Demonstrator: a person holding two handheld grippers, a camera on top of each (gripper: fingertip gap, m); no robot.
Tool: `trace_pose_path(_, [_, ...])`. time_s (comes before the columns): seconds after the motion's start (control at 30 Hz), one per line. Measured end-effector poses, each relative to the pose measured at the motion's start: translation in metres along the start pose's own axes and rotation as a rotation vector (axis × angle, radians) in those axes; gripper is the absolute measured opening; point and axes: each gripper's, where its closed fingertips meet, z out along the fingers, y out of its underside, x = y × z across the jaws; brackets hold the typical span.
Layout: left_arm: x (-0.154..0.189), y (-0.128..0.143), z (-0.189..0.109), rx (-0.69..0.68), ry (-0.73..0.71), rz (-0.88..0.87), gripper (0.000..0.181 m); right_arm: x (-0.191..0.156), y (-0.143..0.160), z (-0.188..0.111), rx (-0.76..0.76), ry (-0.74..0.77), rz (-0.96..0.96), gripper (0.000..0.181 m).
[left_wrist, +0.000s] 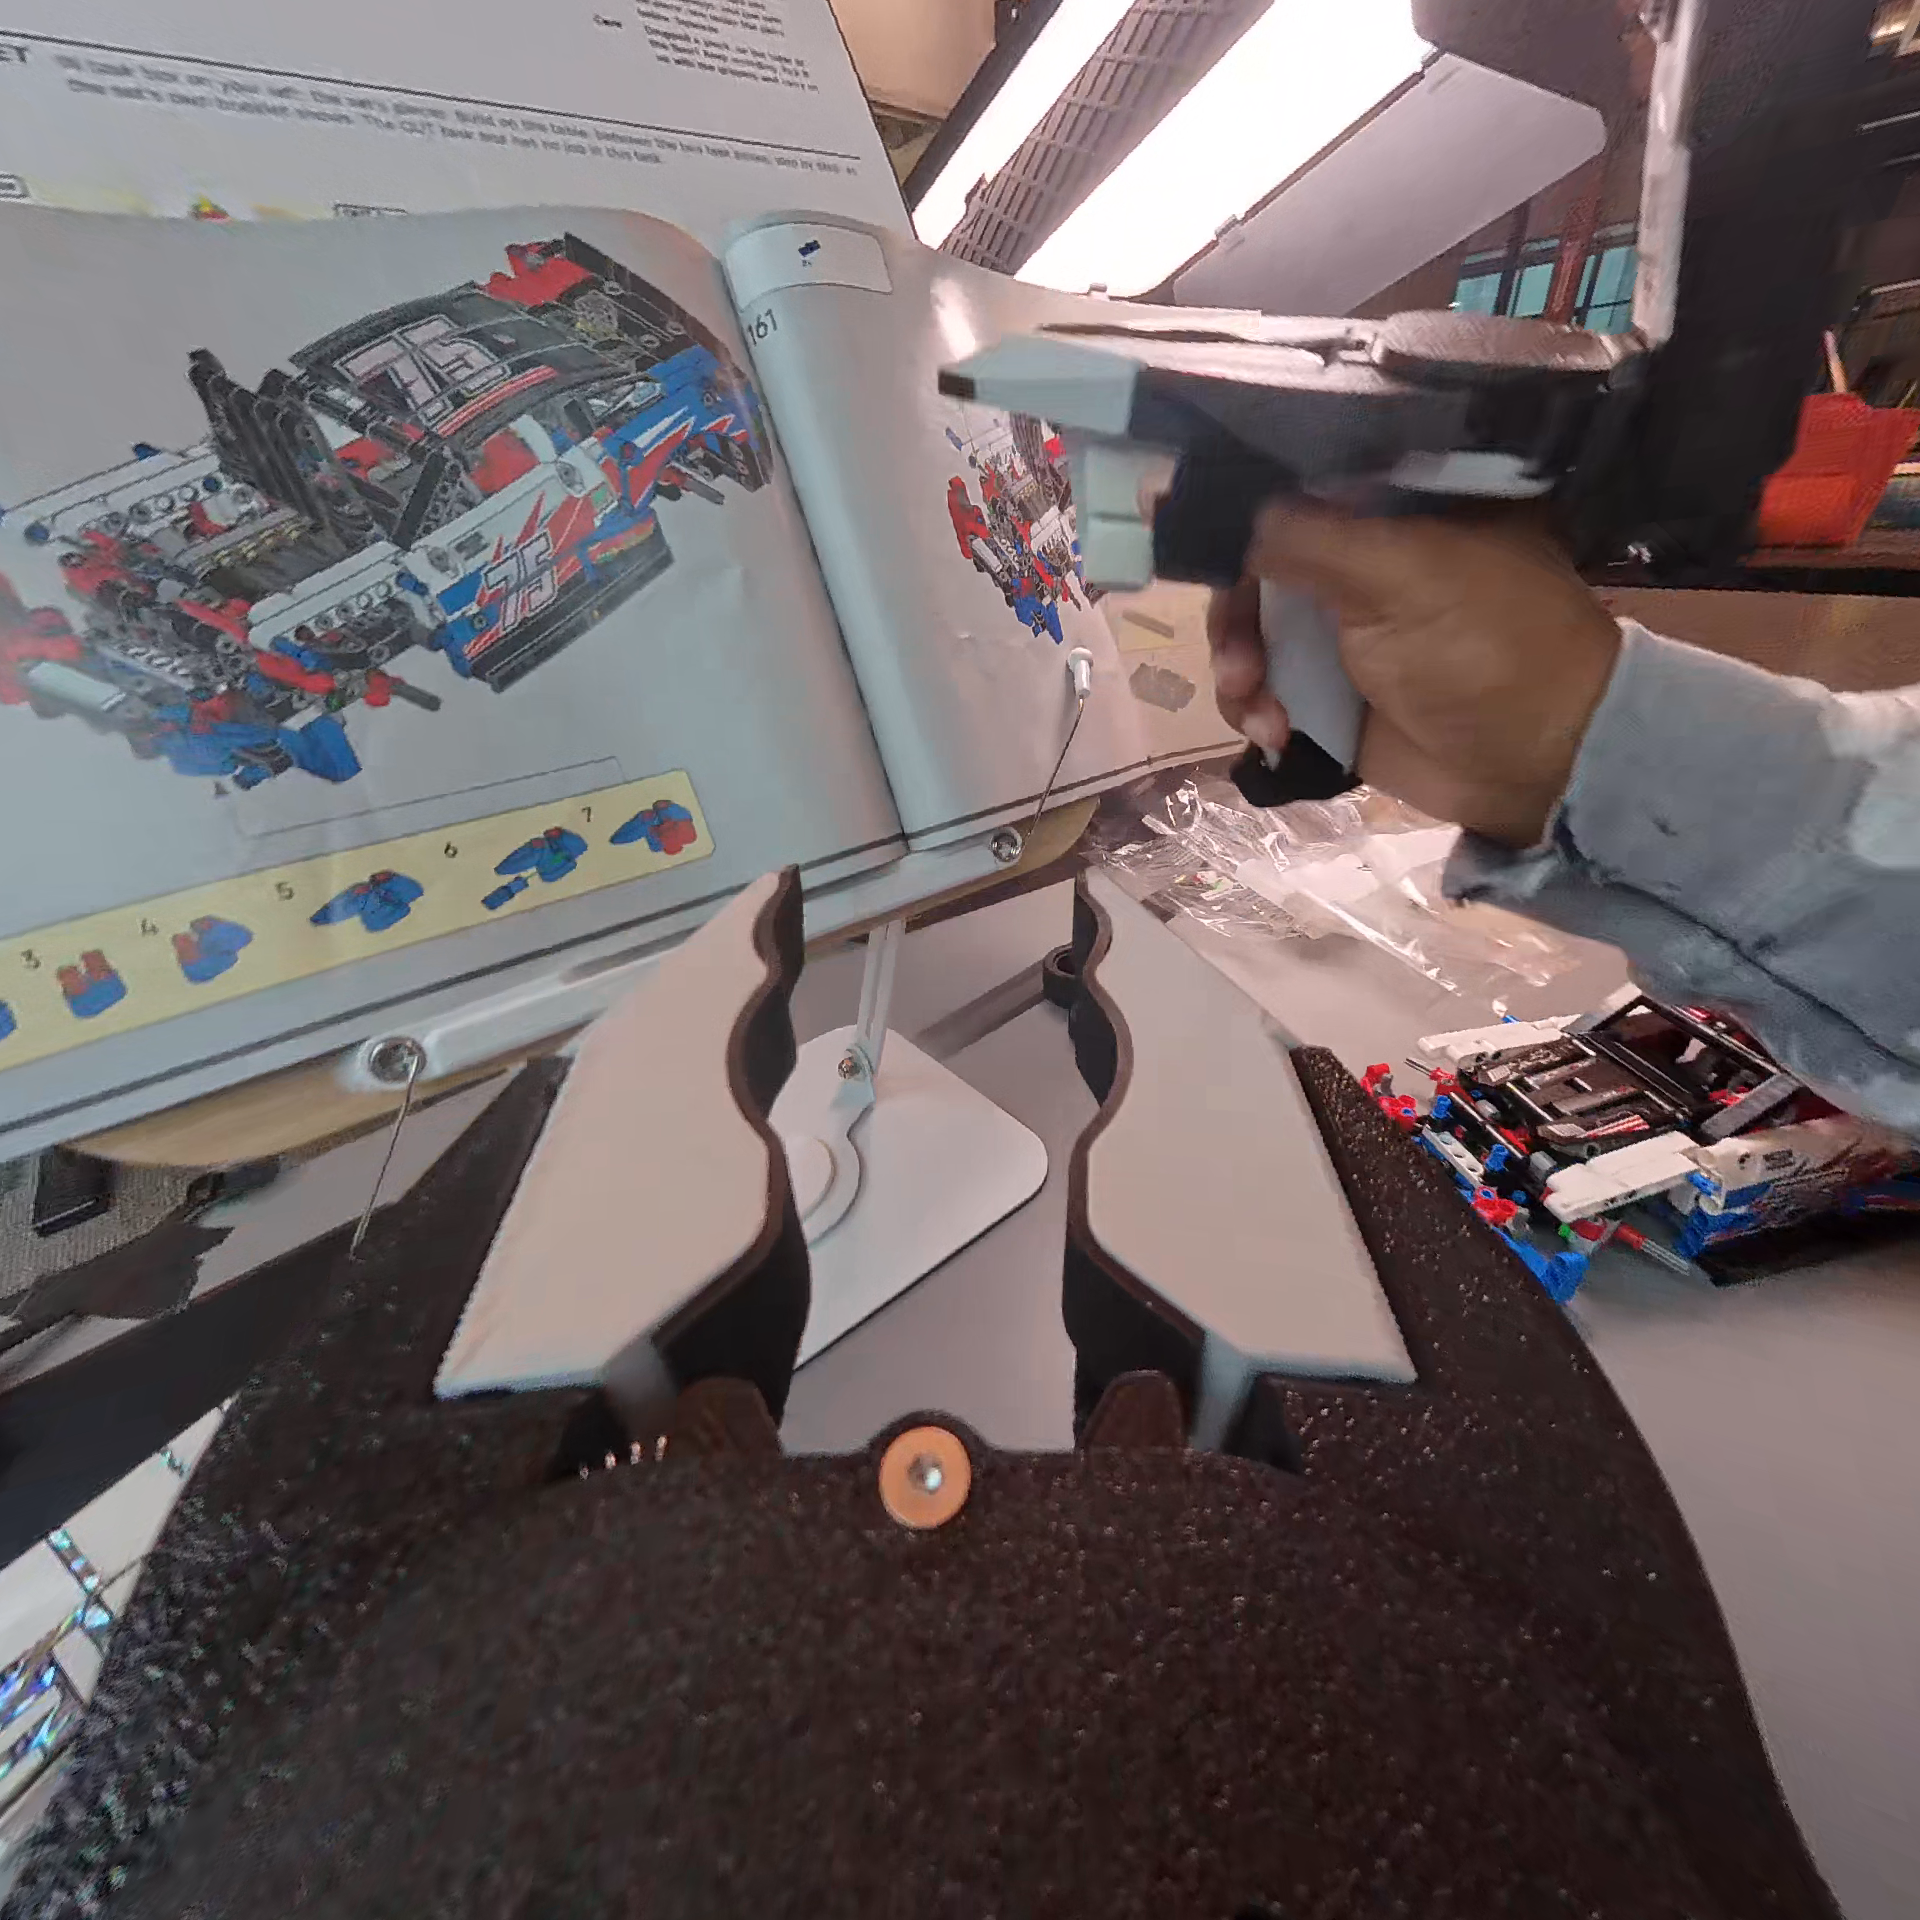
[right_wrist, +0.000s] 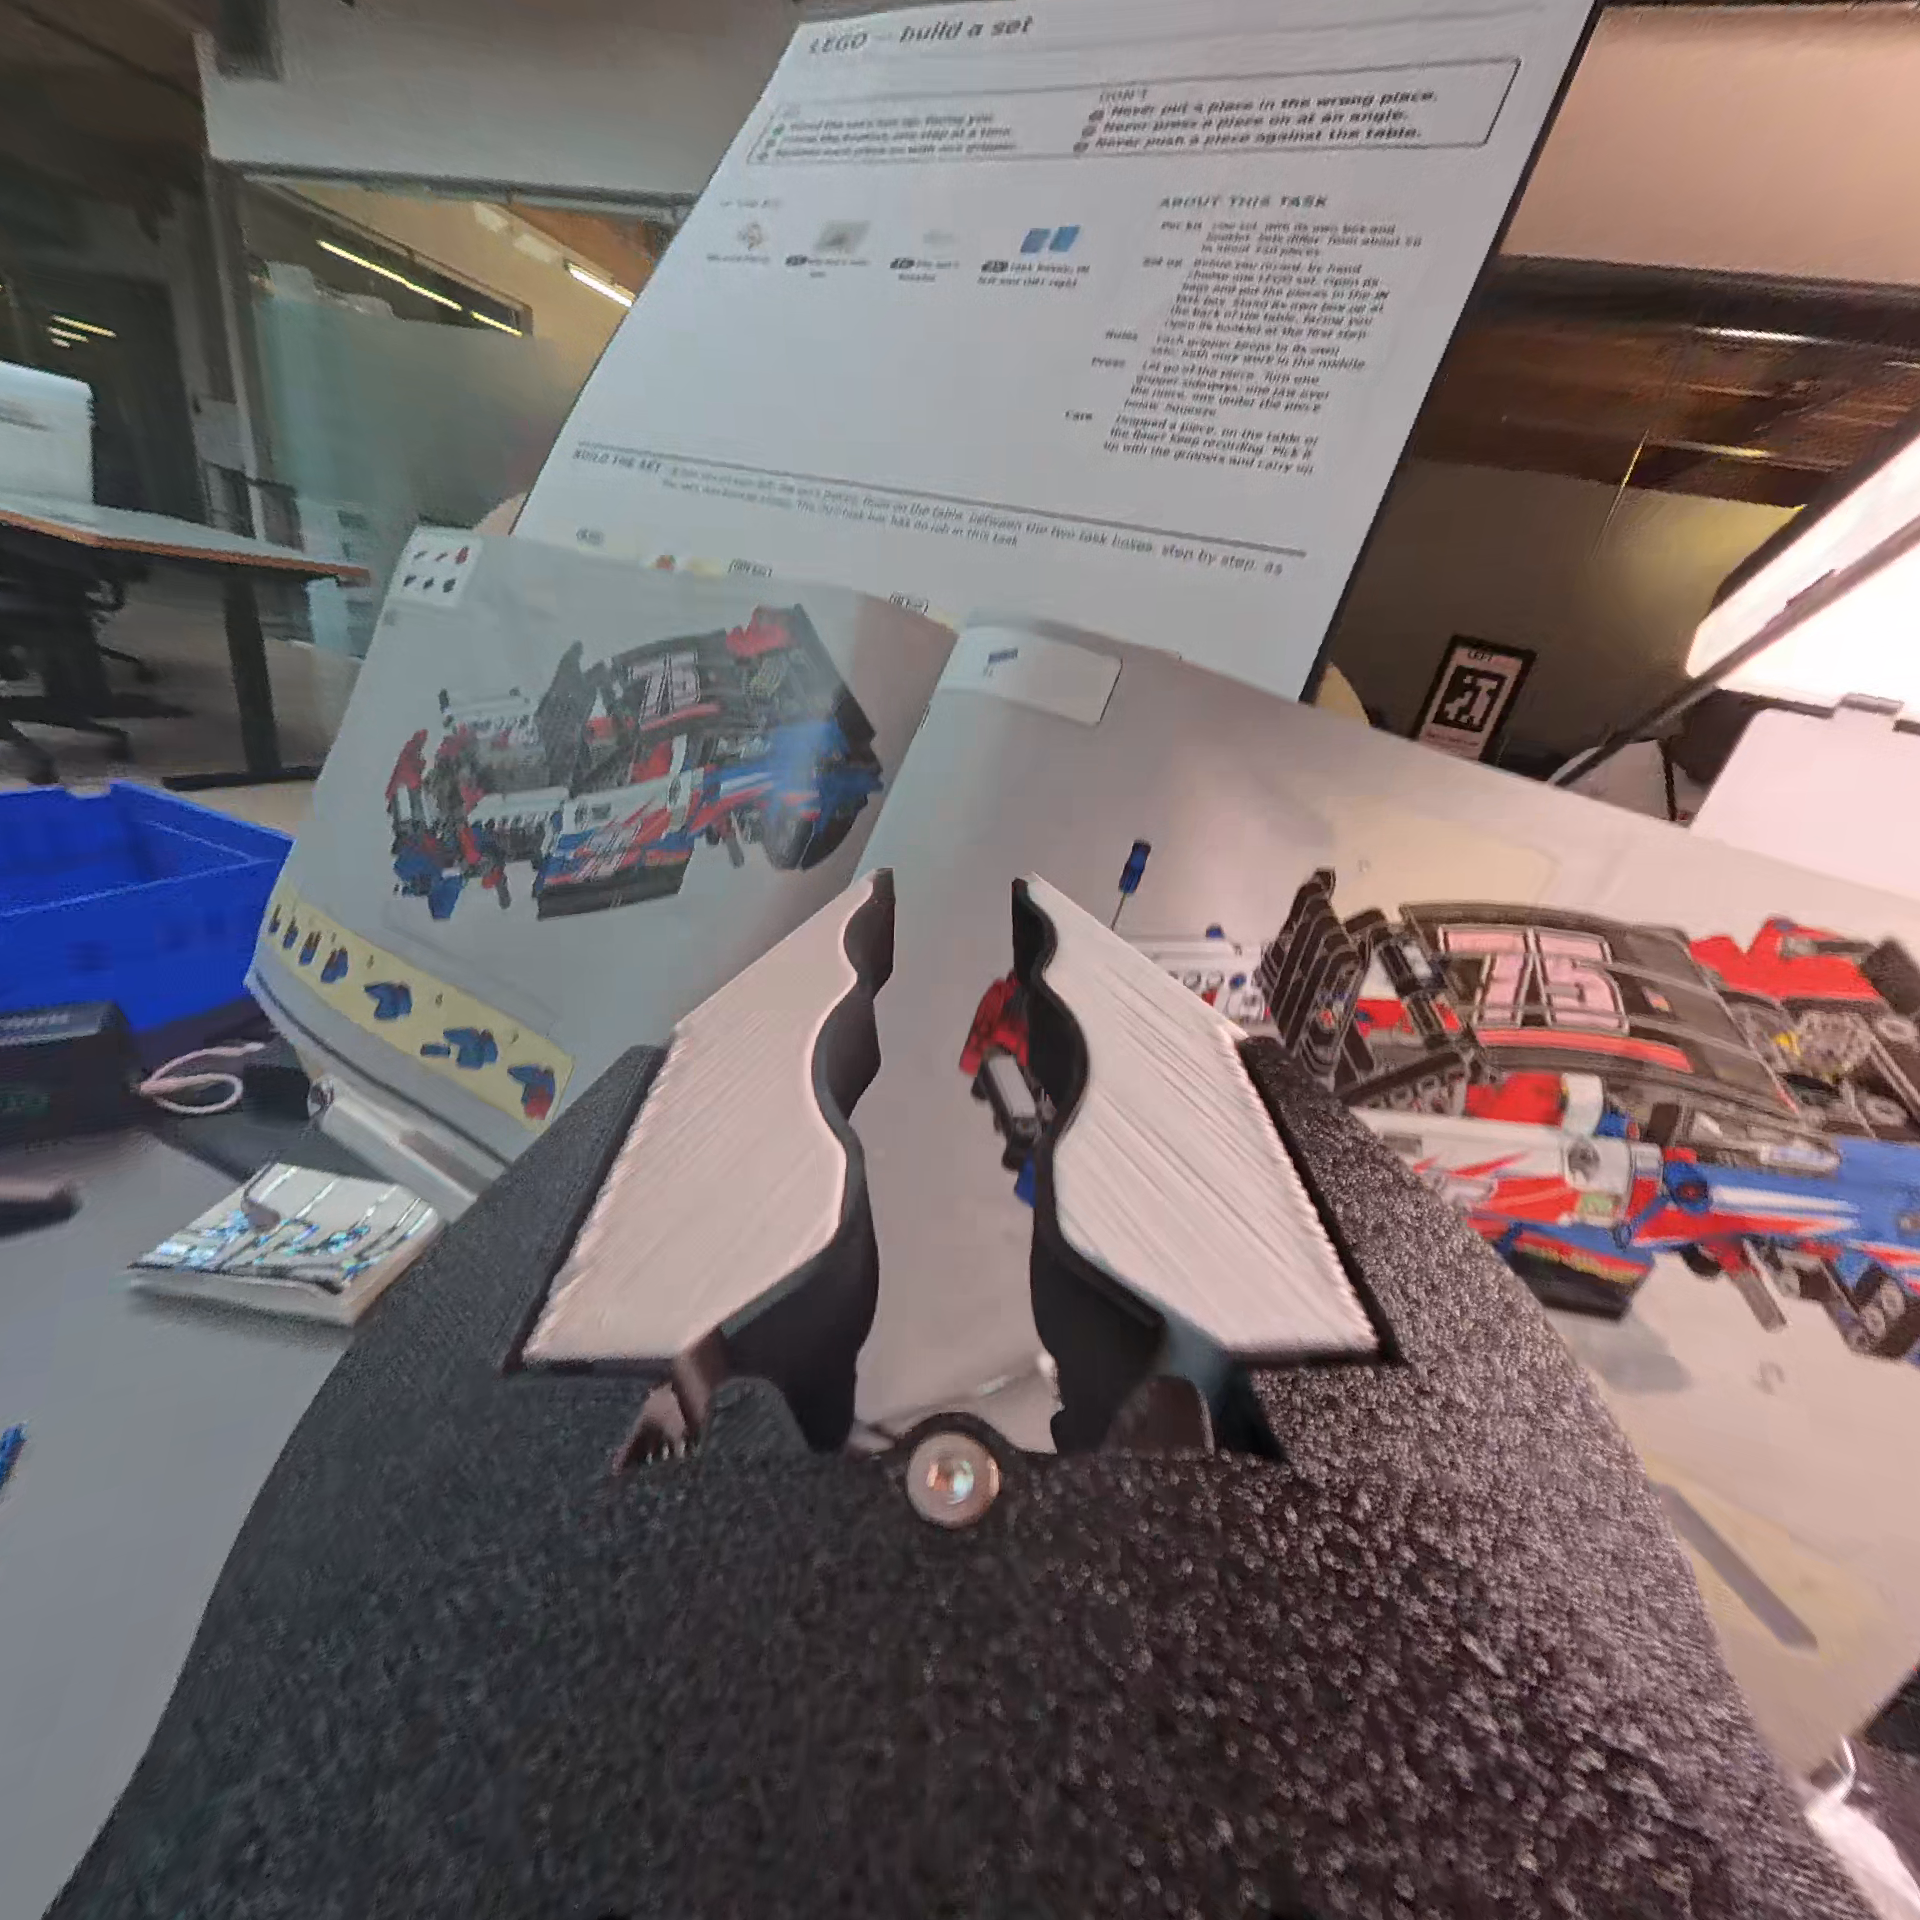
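Observation:
An open instruction booklet (left_wrist: 436, 582) with pictures of a red, white and blue brick car rests on a white stand (left_wrist: 914, 1174). My left gripper (left_wrist: 933, 891) is open and empty, low in front of the booklet's lower edge. My right gripper (left_wrist: 1049, 457), held by a hand in a light sleeve, hovers just in front of the booklet's right page (left_wrist: 935, 644). In the right wrist view the right gripper (right_wrist: 953, 888) is open with a narrow gap and nothing between its fingers, close to the right page (right_wrist: 1455, 1091). Whether it touches the page I cannot tell.
A partly built brick car (left_wrist: 1662, 1132) lies on the grey table at the right, next to clear plastic bags (left_wrist: 1299, 873). A printed sheet (right_wrist: 1039, 312) stands behind the booklet. A blue bin (right_wrist: 114, 894) and a small shiny booklet (right_wrist: 291, 1236) sit at the left. Spacing between my two grippers at the tips: around 20 cm. Measured from the fingertips, the partly built brick car (left_wrist: 1662, 1132) is 30 cm or so from the left gripper and 35 cm from the right.

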Motion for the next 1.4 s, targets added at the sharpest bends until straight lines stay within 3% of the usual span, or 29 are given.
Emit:
trace_pose_path(0.03, [0.0,0.004,-0.007,-0.004,-0.008,-0.006,0.051,0.003,-0.006,0.01,0.003,0.008,0.007,0.021])
trace_pose_path(0.13, [-0.004,0.017,-0.024,-0.021,-0.031,-0.013,0.051,0.012,-0.015,0.035,-0.013,0.035,0.008,0.021])
trace_pose_path(0.23, [-0.011,0.03,-0.036,-0.041,-0.041,-0.033,0.051,0.02,-0.012,0.04,-0.025,0.063,0.031,0.019])
trace_pose_path(0.43, [-0.016,0.029,-0.047,-0.033,-0.026,-0.066,0.05,0.039,0.002,0.019,-0.008,0.137,0.083,0.004])
trace_pose_path(0.7, [-0.005,0.023,-0.057,-0.024,-0.014,-0.013,0.05,0.052,0.017,0.017,-0.044,0.118,0.149,0.002])
trace_pose_path(0.87, [-0.004,0.022,-0.072,-0.028,-0.021,0.008,0.05,0.055,0.031,-0.002,-0.056,0.135,0.146,0.0])
trace_pose_path(1.1, [-0.003,0.043,-0.097,-0.084,-0.027,0.022,0.05,0.047,0.064,-0.029,-0.129,0.095,0.139,0.0])
trace_pose_path(1.2, [0.002,0.054,-0.111,-0.115,-0.014,0.02,0.05,0.029,0.076,-0.052,-0.239,-0.069,0.042,0.022])
trace_pose_path(1.27, [0.006,0.061,-0.122,-0.133,-0.004,0.027,0.05,0.018,0.095,-0.08,-0.395,-0.206,-0.074,0.044])
trace_pose_path(1.4, [0.011,0.076,-0.138,-0.171,0.015,0.016,0.05,0.01,0.15,-0.168,-0.815,-0.463,-0.177,0.088])
